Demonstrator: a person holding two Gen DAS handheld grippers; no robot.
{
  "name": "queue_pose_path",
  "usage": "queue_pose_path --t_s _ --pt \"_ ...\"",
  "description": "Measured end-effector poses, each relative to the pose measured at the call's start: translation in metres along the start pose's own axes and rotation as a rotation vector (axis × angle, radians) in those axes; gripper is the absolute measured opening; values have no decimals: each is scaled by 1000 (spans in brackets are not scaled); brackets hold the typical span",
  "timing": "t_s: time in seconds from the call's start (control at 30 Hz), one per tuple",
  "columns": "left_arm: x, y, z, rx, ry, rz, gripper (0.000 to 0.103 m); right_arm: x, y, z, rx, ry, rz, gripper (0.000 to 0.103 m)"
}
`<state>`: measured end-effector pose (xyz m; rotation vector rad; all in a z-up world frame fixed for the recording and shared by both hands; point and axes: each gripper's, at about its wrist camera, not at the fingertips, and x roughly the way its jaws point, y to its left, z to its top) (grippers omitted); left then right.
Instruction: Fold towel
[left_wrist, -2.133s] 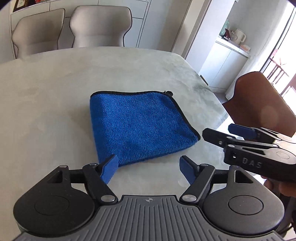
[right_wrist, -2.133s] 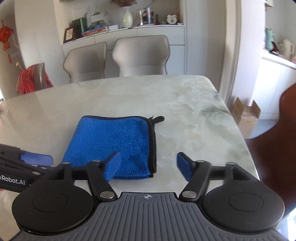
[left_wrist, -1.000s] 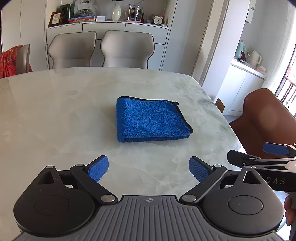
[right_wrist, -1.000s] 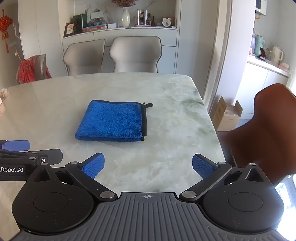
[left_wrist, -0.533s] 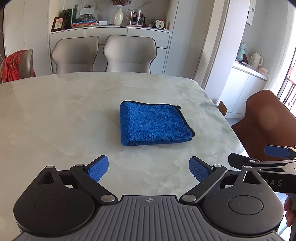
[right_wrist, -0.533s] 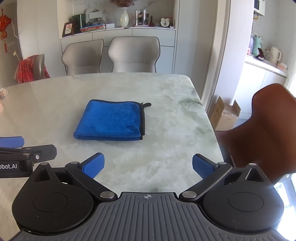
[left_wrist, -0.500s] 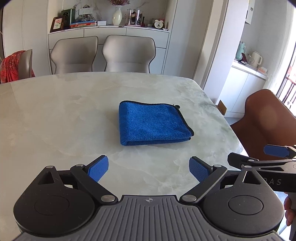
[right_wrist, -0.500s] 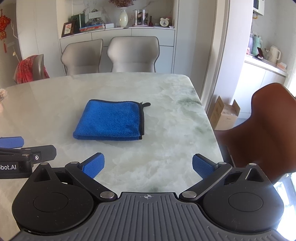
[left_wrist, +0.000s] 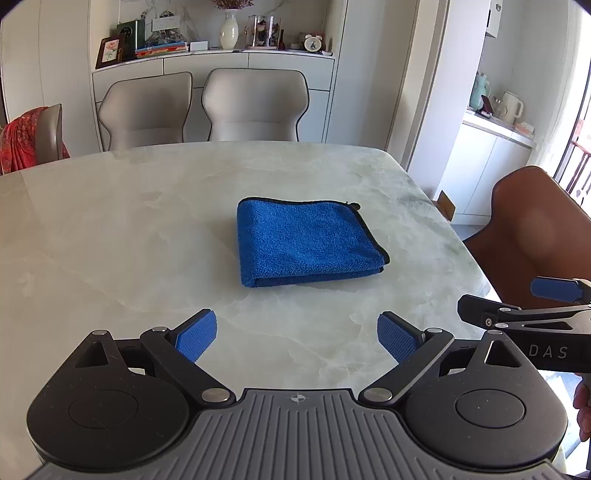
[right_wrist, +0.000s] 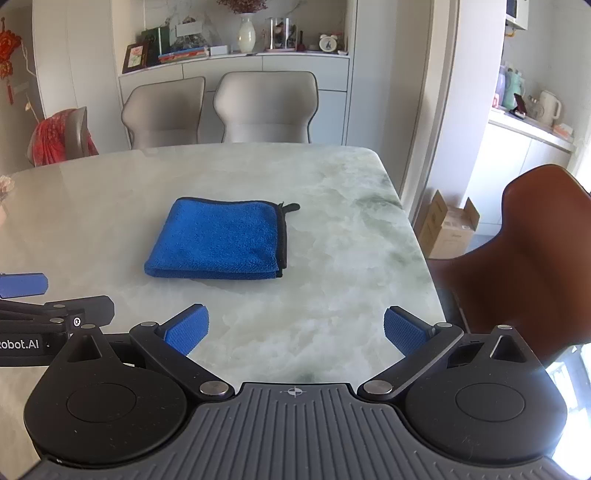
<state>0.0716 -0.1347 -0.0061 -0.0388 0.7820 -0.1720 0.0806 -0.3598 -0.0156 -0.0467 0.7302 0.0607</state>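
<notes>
A blue towel with black edging lies folded into a compact square on the marble table; it also shows in the right wrist view. My left gripper is open and empty, held back near the table's front edge, well short of the towel. My right gripper is open and empty, also near the front edge, to the right of the left one. Each gripper shows at the edge of the other's view.
Two grey chairs stand at the table's far side. A brown chair stands at the right. A cardboard box sits on the floor beyond the table's right edge. A sideboard with ornaments lines the back wall.
Both grippers have drawn back from the towel and opened wider. The towel lies still, folded, in the last half second.
</notes>
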Motion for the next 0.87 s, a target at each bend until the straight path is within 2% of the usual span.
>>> queue_pose_path --t_s 0.23,0.43,0.87 --pt "2 -2 1 24 1 6 96 0 -1 0 3 1 -1 102" --pt "3 1 3 -2 4 9 96 2 0 -1 2 5 1 102" --pt "4 3 3 12 1 33 96 4 -3 -1 9 13 -3 102"
